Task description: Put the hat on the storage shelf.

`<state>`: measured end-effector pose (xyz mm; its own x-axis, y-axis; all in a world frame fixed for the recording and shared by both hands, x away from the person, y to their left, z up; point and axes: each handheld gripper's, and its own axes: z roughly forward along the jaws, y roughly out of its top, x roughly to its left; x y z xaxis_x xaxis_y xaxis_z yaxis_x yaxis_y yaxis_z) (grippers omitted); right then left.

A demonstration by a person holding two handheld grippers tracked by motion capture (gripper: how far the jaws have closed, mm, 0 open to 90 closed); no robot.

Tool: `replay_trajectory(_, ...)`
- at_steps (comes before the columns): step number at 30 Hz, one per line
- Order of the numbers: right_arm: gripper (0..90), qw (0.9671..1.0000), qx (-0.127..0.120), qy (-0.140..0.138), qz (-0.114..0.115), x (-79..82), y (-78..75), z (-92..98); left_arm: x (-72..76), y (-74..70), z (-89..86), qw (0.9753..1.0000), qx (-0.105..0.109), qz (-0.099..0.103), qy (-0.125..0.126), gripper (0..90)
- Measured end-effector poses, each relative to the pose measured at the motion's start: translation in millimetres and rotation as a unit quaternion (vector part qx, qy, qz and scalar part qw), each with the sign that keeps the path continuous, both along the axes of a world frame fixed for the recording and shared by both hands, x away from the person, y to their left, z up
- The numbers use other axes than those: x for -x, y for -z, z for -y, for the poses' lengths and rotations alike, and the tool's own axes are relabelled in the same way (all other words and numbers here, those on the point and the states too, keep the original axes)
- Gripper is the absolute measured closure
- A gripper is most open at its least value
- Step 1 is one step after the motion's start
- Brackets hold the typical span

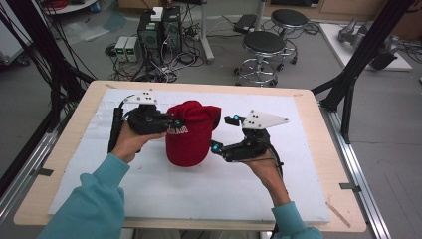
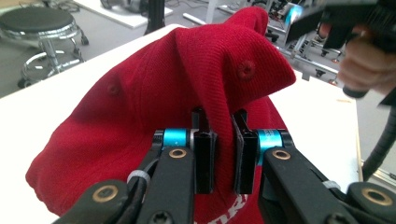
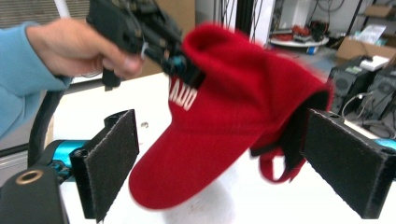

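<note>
A red baseball cap [image 1: 191, 132] with white lettering on its front sits mid-table, its brim toward the person. My left gripper [image 1: 175, 122] is shut on a fold of the cap's crown; in the left gripper view the red cloth [image 2: 187, 93] is pinched between the two black jaws [image 2: 219, 156]. The cap [image 3: 233, 112] hangs lifted off the white cloth in the right gripper view, held by the other gripper [image 3: 184, 65]. My right gripper [image 1: 223, 133] stands open just right of the cap, its pads [image 3: 112, 161] spread wide on either side of it without touching.
A white cloth [image 1: 149, 189] covers the wooden table [image 1: 323, 164]. Behind the table are two black stools [image 1: 261, 50], computer boxes with cables [image 1: 159, 35] and black frame posts [image 1: 358, 59]. The person's teal sleeves [image 1: 94, 204] enter from the bottom.
</note>
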<state>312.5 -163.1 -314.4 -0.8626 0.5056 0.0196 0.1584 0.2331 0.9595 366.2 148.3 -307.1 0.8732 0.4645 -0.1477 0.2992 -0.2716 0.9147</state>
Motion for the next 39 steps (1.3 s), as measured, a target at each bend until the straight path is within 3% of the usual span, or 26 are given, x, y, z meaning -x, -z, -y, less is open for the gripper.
replay_trajectory(8, 12.7, 0.9985, 0.003, 0.001, -0.055, -4.8, 15.7, -6.8, 3.7, -12.3, 5.6, 0.9996, 0.006, 0.023, 0.016, 81.9)
replay_trajectory(14, 17.4, 0.9976, -0.004, -0.003, -0.069, -9.6, 20.4, -8.1, 6.1, -17.5, 7.1, 0.9991, 0.011, 0.033, 0.022, 81.9)
replay_trajectory(19, 29.1, 0.9968, -0.011, -0.012, -0.078, -12.4, 21.3, -6.6, 7.7, -19.1, 8.4, 0.9987, 0.017, 0.041, 0.025, 81.9)
replay_trajectory(25, 42.7, 0.9939, -0.024, -0.023, -0.106, -14.1, 22.5, -5.3, 9.9, -20.3, 9.6, 0.9981, 0.017, 0.051, 0.03, 81.9)
replay_trajectory(35, 62.0, 0.9905, -0.043, -0.056, -0.118, -15.9, 23.2, -5.9, 12.4, -20.5, 12.5, 0.9976, 0.013, 0.058, 0.036, 81.9)
replay_trajectory(39, 70.7, 0.9867, -0.052, -0.065, -0.14, -16.3, 23.8, -4.1, 13.1, -20.8, 12.8, 0.9972, 0.015, 0.062, 0.038, 82.2)
